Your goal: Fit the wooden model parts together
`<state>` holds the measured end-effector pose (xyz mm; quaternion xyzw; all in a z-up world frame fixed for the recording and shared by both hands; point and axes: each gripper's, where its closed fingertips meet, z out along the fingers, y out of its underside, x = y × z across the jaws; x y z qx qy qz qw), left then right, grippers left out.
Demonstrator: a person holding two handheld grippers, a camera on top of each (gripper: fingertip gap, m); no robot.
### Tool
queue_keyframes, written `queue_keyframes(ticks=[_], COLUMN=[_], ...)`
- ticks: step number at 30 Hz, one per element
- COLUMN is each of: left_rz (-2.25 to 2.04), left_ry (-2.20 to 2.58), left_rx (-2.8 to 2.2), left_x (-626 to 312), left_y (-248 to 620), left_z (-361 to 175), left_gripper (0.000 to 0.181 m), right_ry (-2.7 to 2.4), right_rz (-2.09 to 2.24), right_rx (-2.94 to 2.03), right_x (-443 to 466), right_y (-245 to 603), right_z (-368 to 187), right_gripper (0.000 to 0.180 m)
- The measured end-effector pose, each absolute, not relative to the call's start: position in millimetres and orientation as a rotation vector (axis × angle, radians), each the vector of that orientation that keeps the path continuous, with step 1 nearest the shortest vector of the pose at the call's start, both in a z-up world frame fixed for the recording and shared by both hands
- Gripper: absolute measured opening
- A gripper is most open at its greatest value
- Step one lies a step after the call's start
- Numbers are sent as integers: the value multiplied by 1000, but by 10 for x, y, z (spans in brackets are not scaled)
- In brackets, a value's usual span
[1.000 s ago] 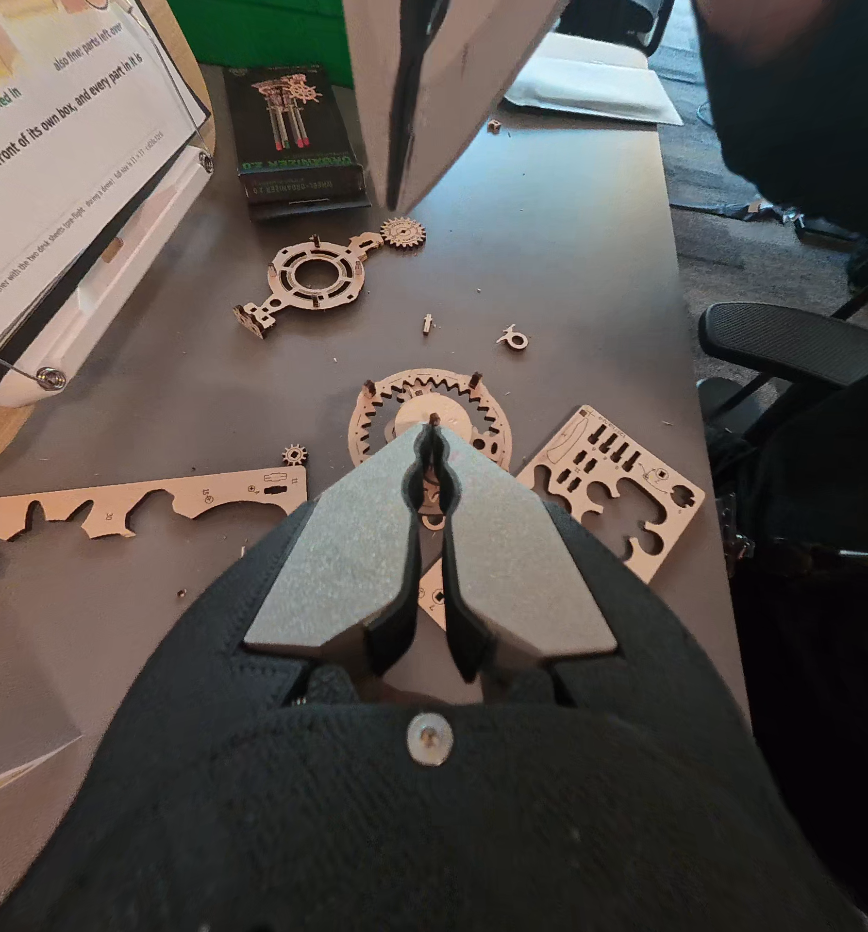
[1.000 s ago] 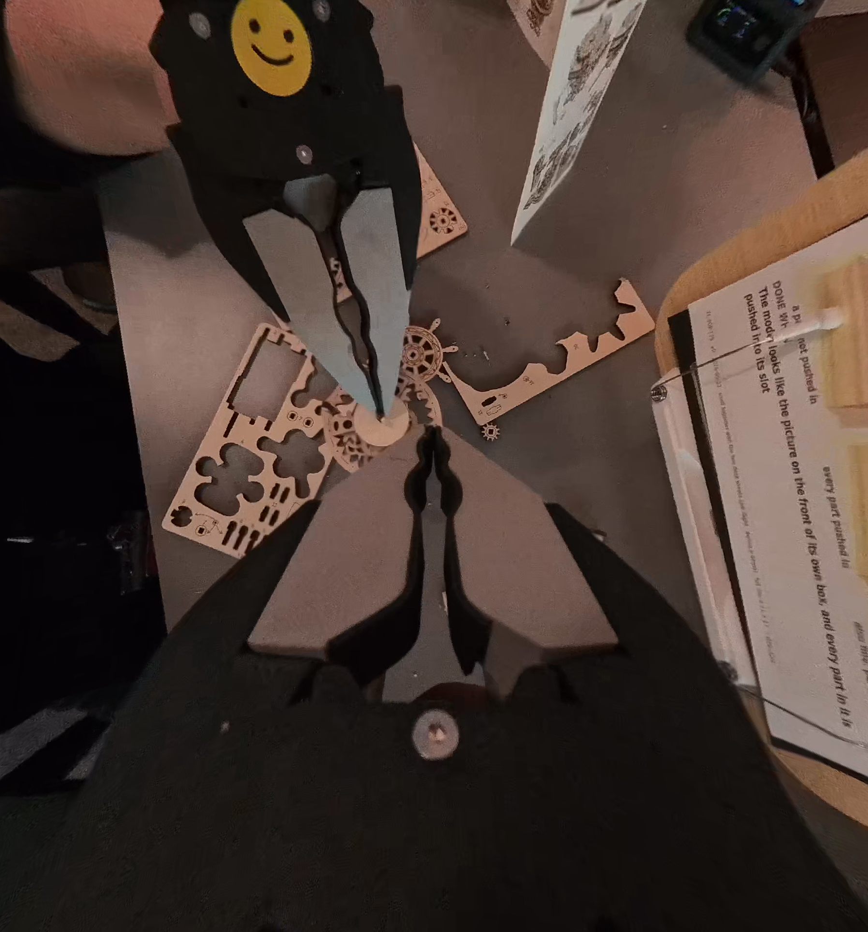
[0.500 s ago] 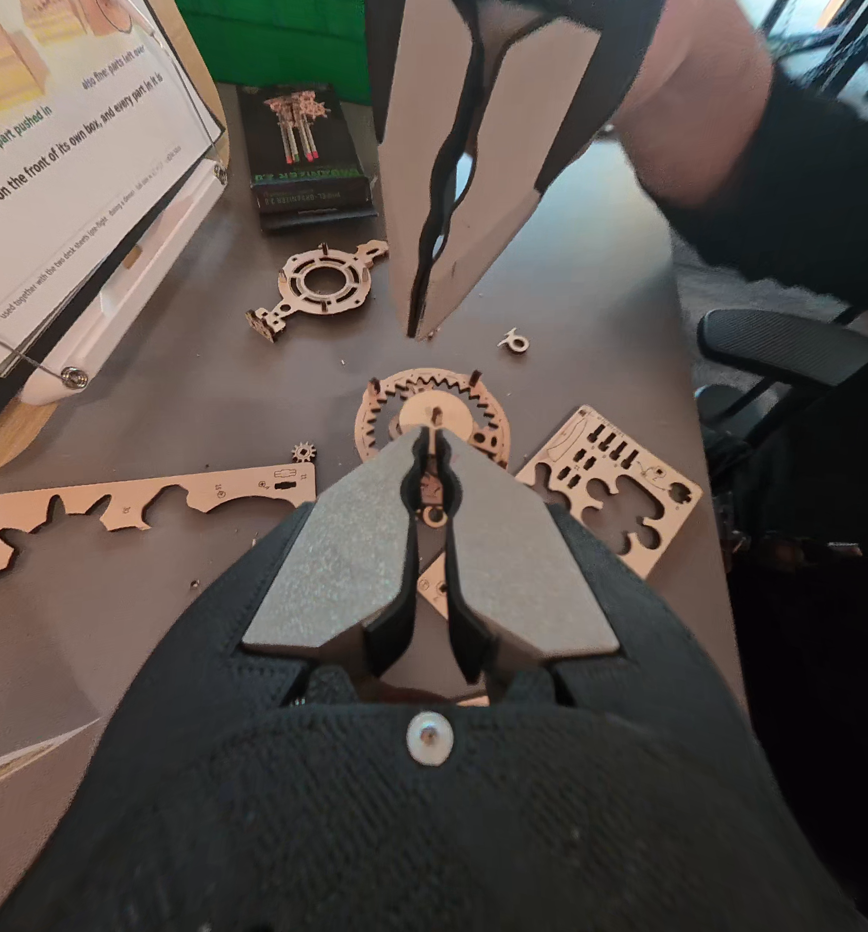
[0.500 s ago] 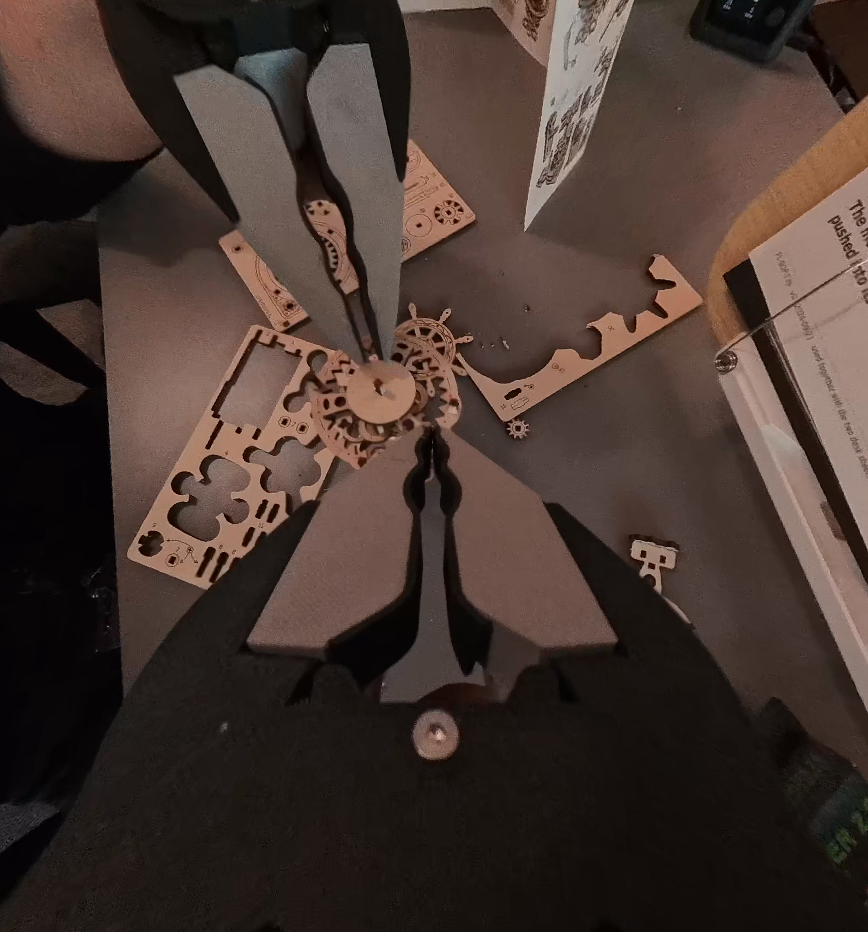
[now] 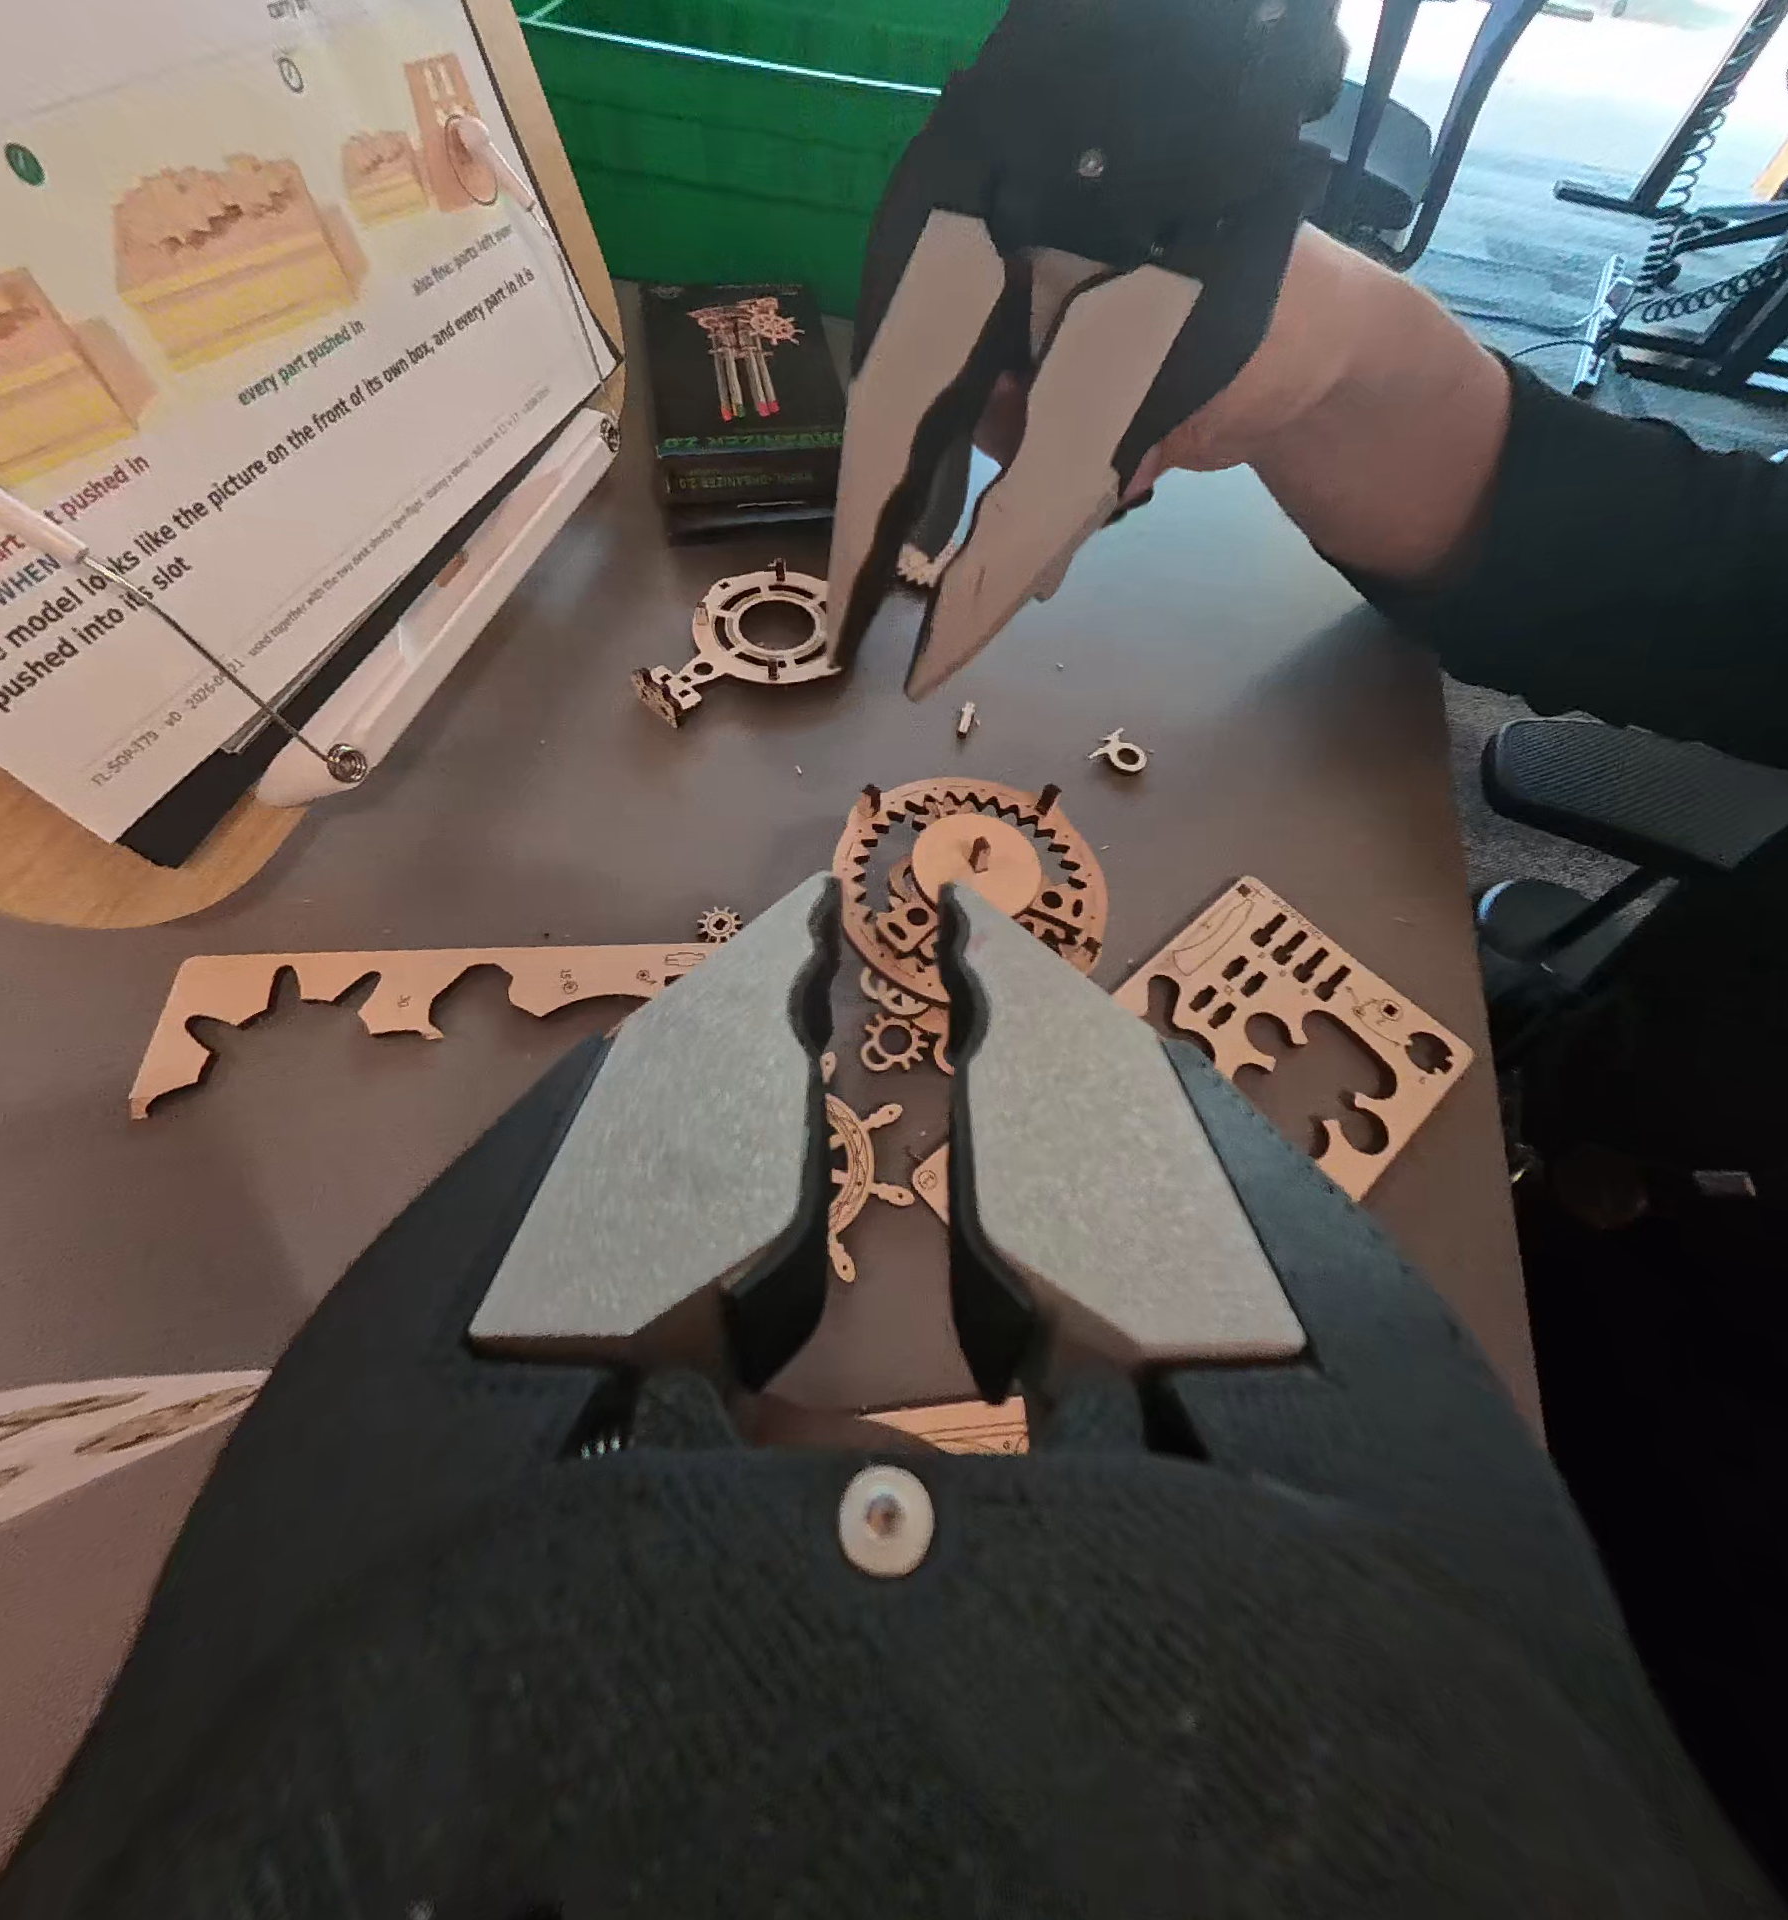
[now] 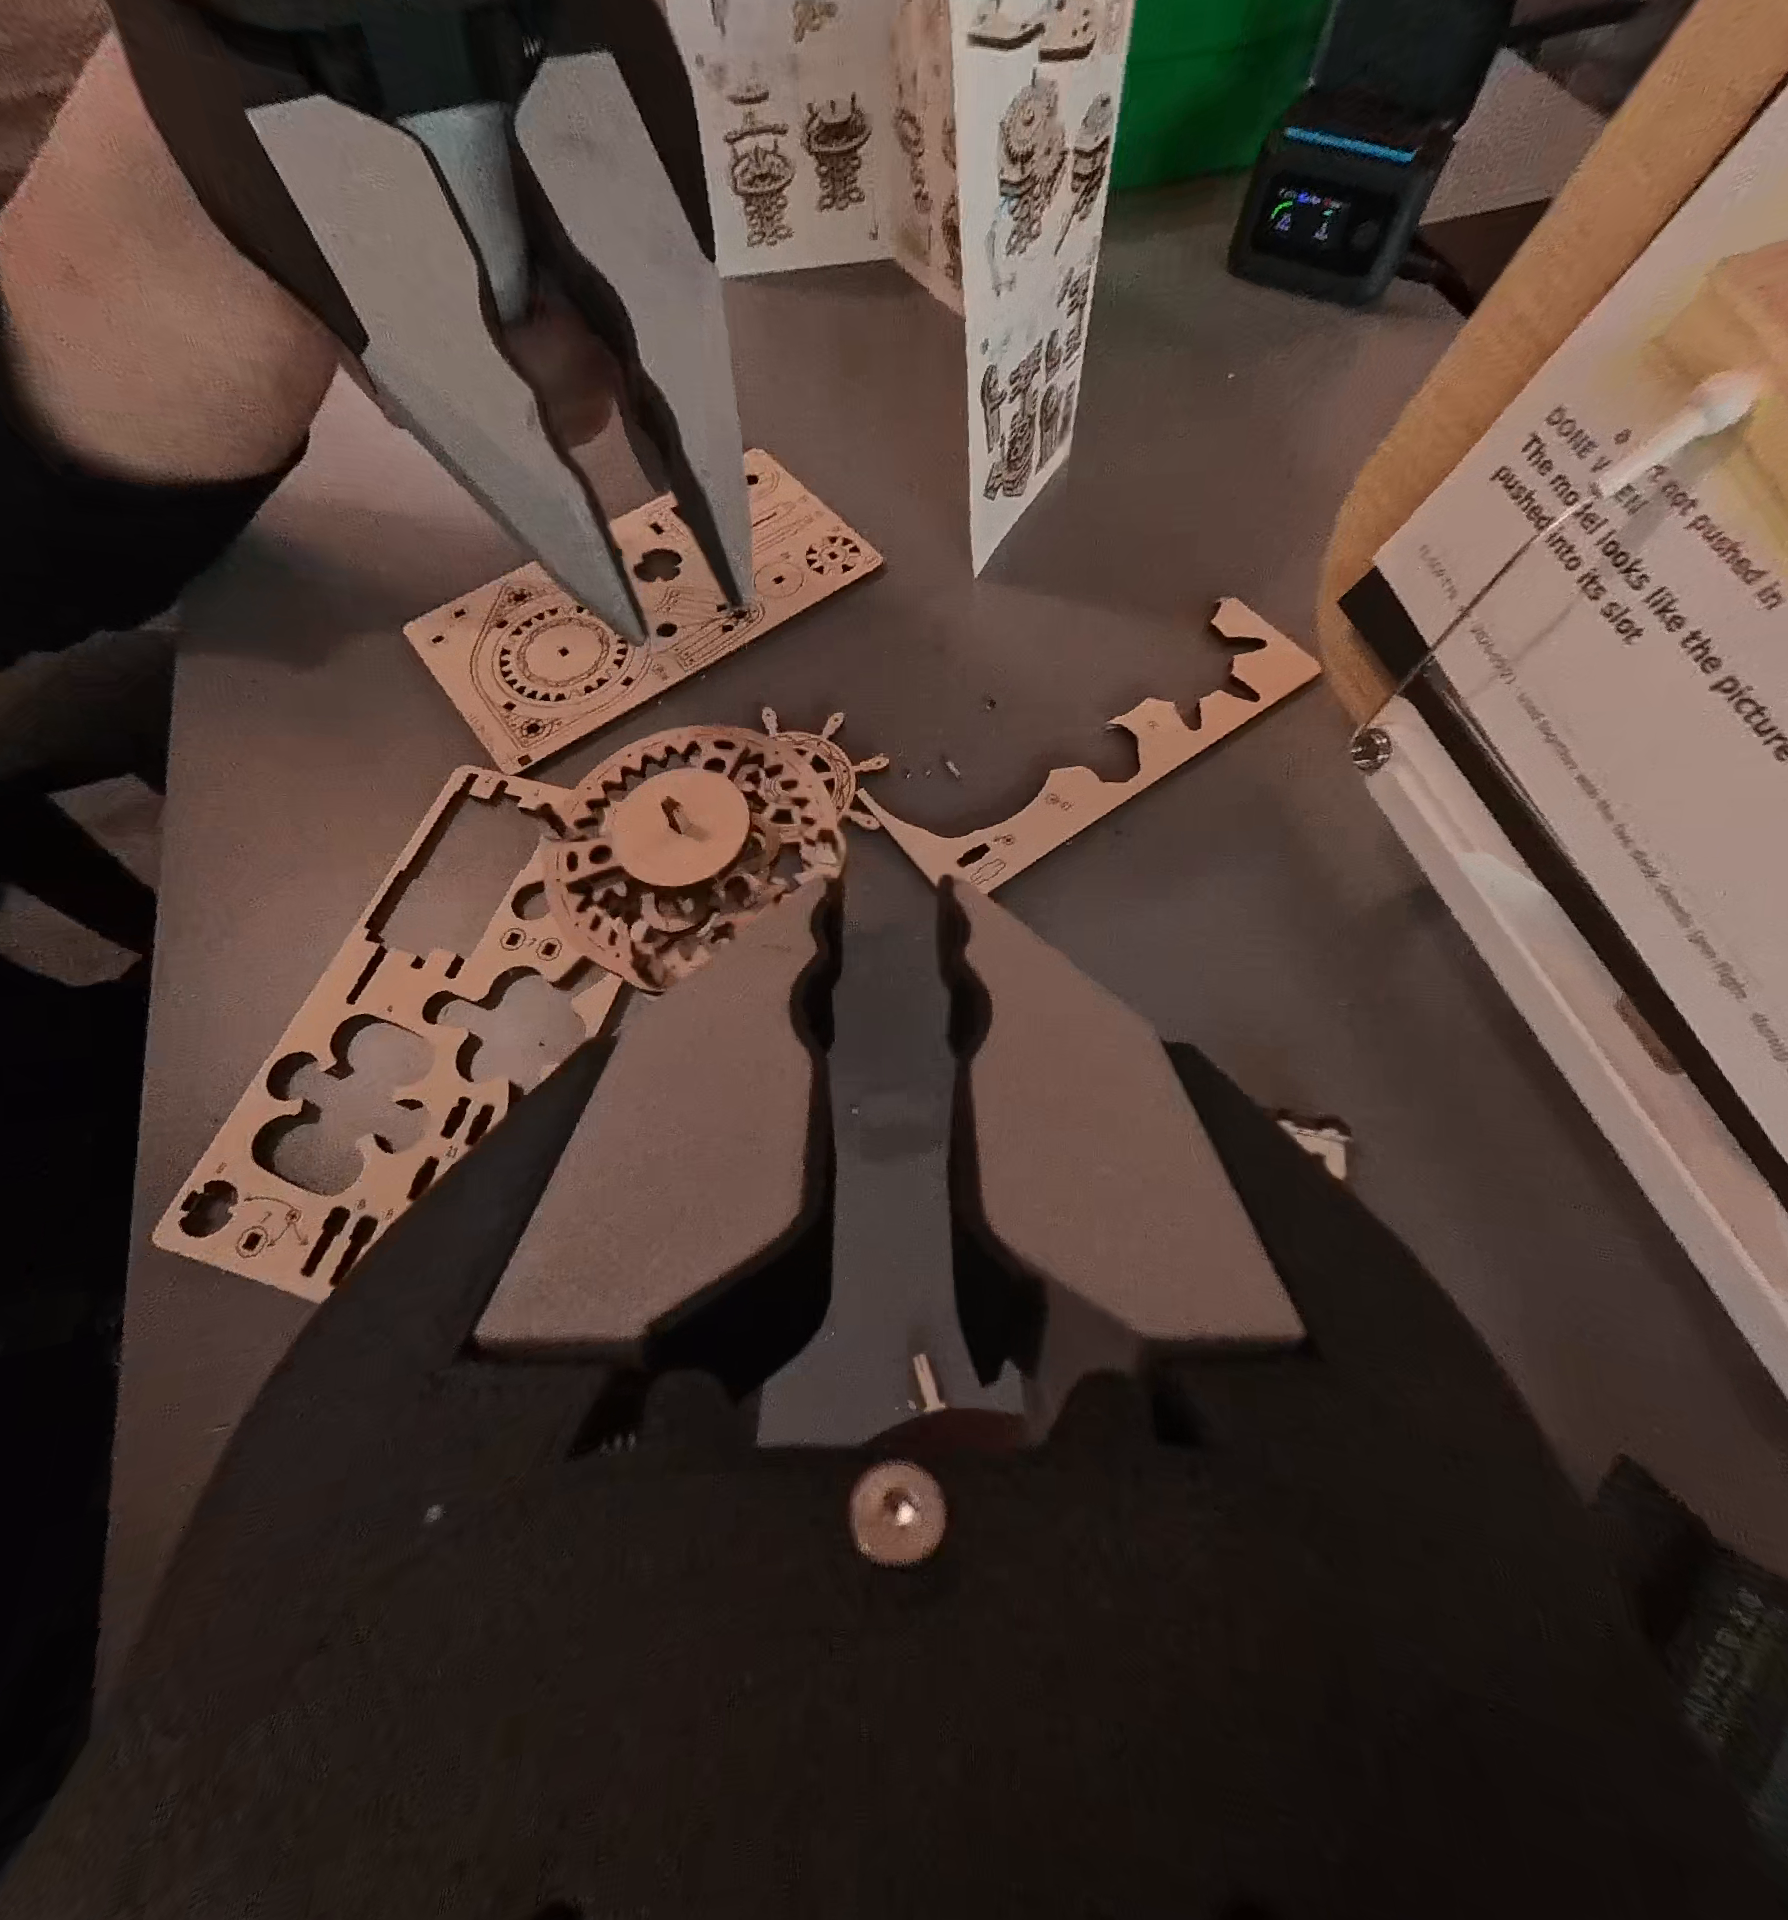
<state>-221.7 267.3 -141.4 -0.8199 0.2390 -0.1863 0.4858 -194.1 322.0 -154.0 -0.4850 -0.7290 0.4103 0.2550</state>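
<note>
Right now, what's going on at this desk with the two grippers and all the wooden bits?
A person is building a wooden model with a handheld gripper in each hand. Both grippers have their jaws open and hold nothing. The left gripper hovers just short of the round gear assembly, which lies on the grey table among punched-out part sheets. The right gripper reaches down beside a flat ring-shaped part farther back, one tip at its edge. A tiny peg lies loose nearby.

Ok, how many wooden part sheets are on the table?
3: a jagged strip, a clover-cut sheet, and a gear sheet below the left gripper. More may be hidden.
</note>
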Motion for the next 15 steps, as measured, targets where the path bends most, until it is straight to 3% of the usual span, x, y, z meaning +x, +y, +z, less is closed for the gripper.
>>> queue_keyframes(ticks=[7,15], left_rz=[-443,-453], left_ry=[553,608], left_rx=[-2028,-2050], left_x=[-2243,-2008], left_y=[2707,2677], left_z=[-1465,-1372], left_gripper=[30,21], right_ry=[-1779,-1735], right_rz=[1273,1375], right_rx=[-1303,-1221], right_x=[-1921,-1792], right_y=[3473,3520], right_z=[-1325,-1133], right_gripper=[26,23])
